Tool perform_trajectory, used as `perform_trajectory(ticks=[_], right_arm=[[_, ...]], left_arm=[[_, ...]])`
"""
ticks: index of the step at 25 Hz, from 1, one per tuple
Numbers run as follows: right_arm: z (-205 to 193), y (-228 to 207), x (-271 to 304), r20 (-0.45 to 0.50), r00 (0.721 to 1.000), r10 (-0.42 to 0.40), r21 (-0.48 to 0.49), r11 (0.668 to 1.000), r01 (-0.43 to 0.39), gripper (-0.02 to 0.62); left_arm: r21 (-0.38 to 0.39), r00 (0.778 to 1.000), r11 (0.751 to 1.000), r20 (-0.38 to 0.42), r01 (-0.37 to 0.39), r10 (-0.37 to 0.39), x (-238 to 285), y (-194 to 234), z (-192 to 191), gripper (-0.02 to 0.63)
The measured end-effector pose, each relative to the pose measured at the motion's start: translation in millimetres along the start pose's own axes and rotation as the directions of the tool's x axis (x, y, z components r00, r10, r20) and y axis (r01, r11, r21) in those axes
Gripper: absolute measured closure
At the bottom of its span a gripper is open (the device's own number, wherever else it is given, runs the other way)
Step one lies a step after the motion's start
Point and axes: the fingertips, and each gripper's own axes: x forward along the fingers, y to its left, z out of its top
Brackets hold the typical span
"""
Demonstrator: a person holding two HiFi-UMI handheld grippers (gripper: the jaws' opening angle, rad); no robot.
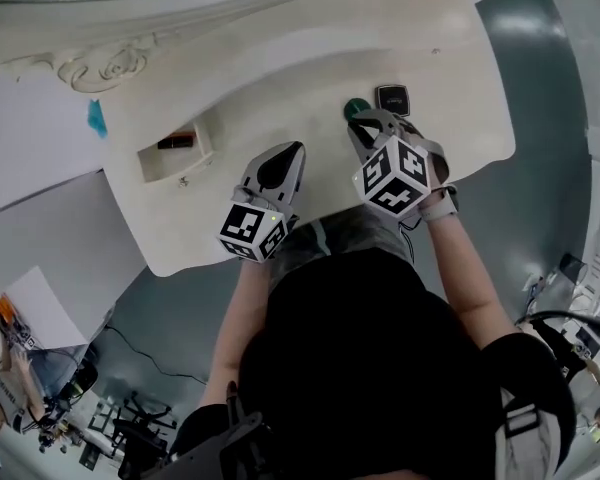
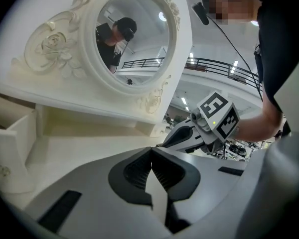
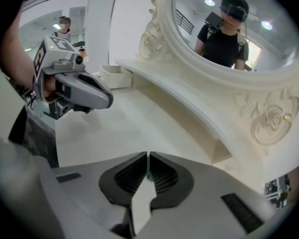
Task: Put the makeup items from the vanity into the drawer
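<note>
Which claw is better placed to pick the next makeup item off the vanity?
Likely right: the right claw hangs just by the green item and dark compact, while the left claw is farther off.

Vanity top (image 1: 280,78): cream paint, smooth, satin-matt; carved scrollwork (image 2: 52,46) had same finish. Mirror (image 2: 134,39): glossy glass. Left gripper (image 2: 150,151) & right gripper (image 3: 147,156): matt grey plastic shells; pads (image 2: 139,172) black, ribbed, rubbery-looking. Floor (image 1: 540,88): grey-green, smooth, slight sheen.

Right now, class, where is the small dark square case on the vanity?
In the head view the case lies on the vanity top right of centre, just beyond the right gripper, a teal item at its left.
</note>
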Motion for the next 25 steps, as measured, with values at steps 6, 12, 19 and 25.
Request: perform_trajectory(ticks=[6,12,19,25], right_arm=[[-23.1,-19.9,13.1,-0.044,0.999,-0.021,0.084,0.996,0.025,0.568],[-27.4,-20.3,22.0,-0.075,0.997,0.016,0.112,0.994,-0.008,0.568],[-31.8,-16.6,32.5,-0.142,0.989,0.048,0.139,0.990,-0.028,0.568],[-30.7,-19.7,29.1,-0.112,0.993,0.050,0.233,0.972,-0.022,0.568]], left_arm=[[-0.007,1.000,1.000,-0.020,-0.003,0.002,17.5,-6.2,-8.0,0.592],[-0.019,0.999,0.999,-0.026,-0.027,0.026,22.0,-2.5,-10.8,0.592],[-0.035,0.999,0.999,-0.016,-0.033,0.033,21.2,4.1,-7.5,0.592],[-0.035,0.999,0.999,-0.021,-0.038,0.037,15.4,11.0,-7.4,0.592]])
